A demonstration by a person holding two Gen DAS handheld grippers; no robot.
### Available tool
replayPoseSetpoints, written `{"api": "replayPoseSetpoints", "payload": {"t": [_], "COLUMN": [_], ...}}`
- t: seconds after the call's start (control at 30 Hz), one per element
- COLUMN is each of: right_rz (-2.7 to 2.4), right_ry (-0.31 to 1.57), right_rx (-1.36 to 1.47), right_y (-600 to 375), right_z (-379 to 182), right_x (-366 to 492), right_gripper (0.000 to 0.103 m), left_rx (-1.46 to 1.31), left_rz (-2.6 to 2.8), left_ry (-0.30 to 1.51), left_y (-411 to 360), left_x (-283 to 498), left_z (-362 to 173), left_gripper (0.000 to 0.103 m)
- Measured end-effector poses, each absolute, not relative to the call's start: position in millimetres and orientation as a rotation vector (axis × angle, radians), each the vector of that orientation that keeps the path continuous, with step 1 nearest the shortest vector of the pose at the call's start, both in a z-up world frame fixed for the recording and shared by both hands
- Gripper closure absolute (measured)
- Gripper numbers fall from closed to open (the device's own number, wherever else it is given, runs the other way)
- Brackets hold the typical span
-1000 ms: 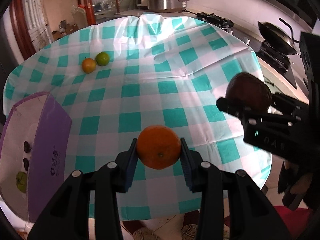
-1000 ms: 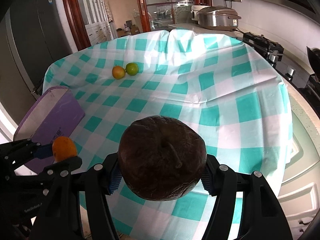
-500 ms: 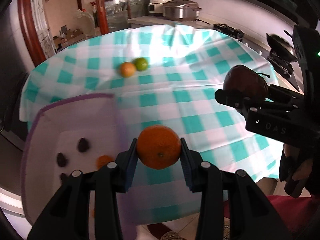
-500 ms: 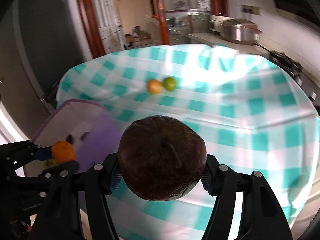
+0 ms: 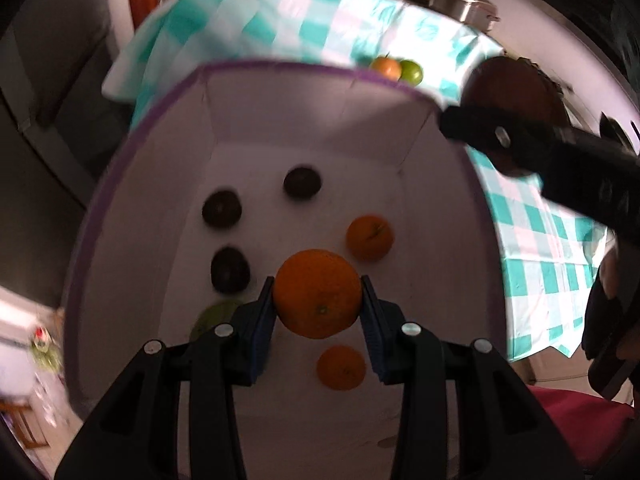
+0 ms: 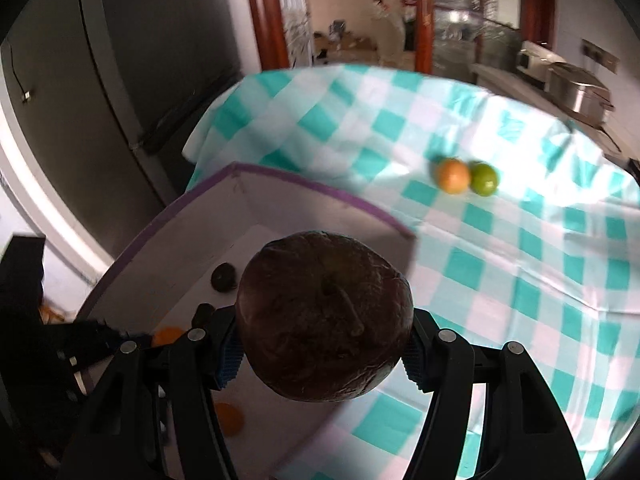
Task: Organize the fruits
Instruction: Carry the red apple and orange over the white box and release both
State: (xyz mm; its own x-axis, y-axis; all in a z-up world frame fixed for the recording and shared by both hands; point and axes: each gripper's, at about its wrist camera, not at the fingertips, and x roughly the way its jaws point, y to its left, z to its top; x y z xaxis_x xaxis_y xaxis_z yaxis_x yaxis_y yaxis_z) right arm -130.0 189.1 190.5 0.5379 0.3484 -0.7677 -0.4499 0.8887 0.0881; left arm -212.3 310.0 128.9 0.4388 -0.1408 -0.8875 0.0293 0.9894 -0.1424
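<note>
My left gripper [image 5: 318, 308] is shut on an orange [image 5: 317, 294] and holds it above the inside of a white box with a purple rim [image 5: 280, 67]. In the box lie three dark fruits [image 5: 302, 182], two oranges [image 5: 370, 237] and a green fruit [image 5: 214, 316]. My right gripper [image 6: 320, 350] is shut on a large dark brown fruit [image 6: 324, 322] over the box's right edge [image 6: 320, 192]; it also shows in the left wrist view [image 5: 512, 92]. An orange fruit [image 6: 453, 176] and a green fruit [image 6: 484, 178] lie on the checked tablecloth.
The teal and white checked tablecloth [image 6: 520, 260] covers the table to the right of the box. A dark fridge [image 6: 120, 60] stands behind on the left. A steel cooker [image 6: 576, 90] sits on the far counter.
Both grippers have swung left with their fruits. The left one now hangs over the box's inside, and the right one has reached the box's edge.
</note>
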Motion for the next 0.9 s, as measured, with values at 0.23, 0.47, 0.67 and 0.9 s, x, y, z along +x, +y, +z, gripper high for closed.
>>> {"api": "replayPoseSetpoints", "payload": {"t": [0.23,0.47,0.67,0.9], "right_rz": [0.517,0.587,0.641,0.639], "right_ry": [1.059,1.242,1.344,1.408], "right_rx": [-0.321,-0.471,-0.467,-0.423], "right_y": [254,298,305,304], "right_z": [149,107,88,79], "right_x": [-100,-71,-65,-59], "right_gripper": [0.040,0.040,0.040,0.039], "left_rx": [-0.136,-0.140,-0.171,-0.190], "left_rz": [-0.100,-0.088,-0.113,-0.171], "left_ry": [1.218,1.323,1.352,1.347], "left_y": [322,332,332,329], "left_x": [-195,-168,-163,-159], "left_z": [107,94,90,93], "left_gripper": [0.062,0.061,0.049,0.022]}}
